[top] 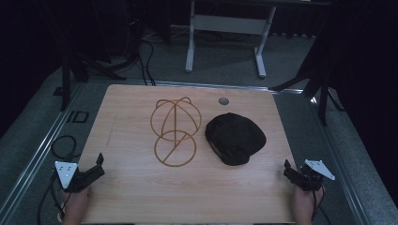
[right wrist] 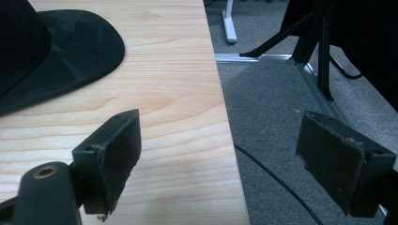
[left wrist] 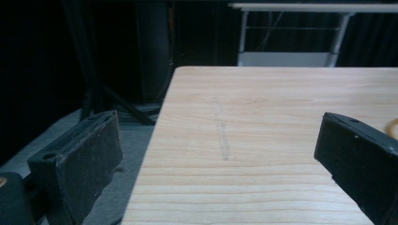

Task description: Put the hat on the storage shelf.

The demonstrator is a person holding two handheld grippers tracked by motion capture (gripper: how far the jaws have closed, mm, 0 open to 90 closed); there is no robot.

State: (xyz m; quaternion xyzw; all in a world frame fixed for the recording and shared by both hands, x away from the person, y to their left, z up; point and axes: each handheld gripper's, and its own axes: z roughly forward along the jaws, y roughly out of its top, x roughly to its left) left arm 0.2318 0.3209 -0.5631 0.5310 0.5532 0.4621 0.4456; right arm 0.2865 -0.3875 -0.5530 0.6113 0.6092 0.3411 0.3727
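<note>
Centrally, black cap (top: 235,138), rounded, brim flat on table (top: 131,197)

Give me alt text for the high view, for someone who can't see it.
A black cap lies on a wooden table just right of a gold wire hat stand. At the near corners, the left gripper and right gripper rest open and empty.

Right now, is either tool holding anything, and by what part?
Nothing held. Left tool and right tool both stand open and empty, apart from the black cap and wire stand.
</note>
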